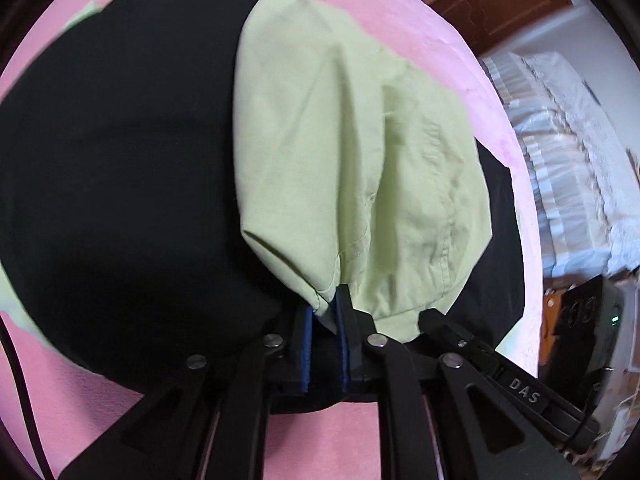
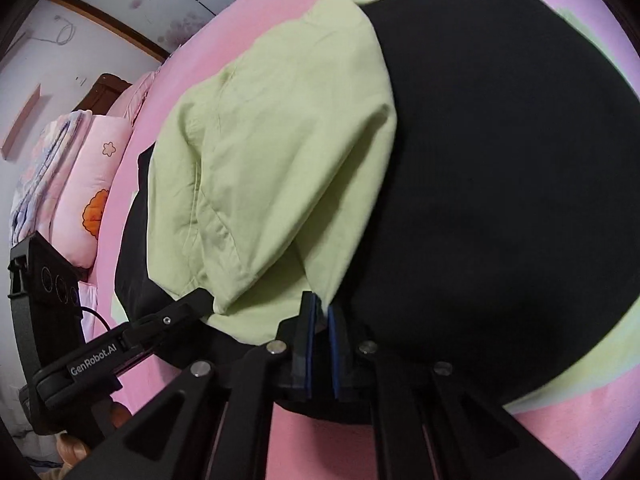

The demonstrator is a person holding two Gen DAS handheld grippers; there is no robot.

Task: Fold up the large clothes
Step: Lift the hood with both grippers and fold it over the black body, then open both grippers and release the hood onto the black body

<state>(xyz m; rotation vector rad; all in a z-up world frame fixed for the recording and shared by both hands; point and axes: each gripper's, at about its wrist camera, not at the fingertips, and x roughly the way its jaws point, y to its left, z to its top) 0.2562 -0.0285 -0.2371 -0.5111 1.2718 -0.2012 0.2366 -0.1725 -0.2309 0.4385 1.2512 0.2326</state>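
Observation:
A large garment lies on a pink bed: black outside with a light green part folded over it. In the left wrist view my left gripper is shut on a corner of the green fabric, which bunches up from between the blue pads. In the right wrist view my right gripper is shut on another corner of the green fabric, beside the black fabric. Each gripper shows in the other's view, the right one and the left one.
The pink bed sheet surrounds the garment. Pink pillows and folded bedding lie at the bed's left in the right wrist view. A white frilled cover and a wooden door are beyond the bed's edge.

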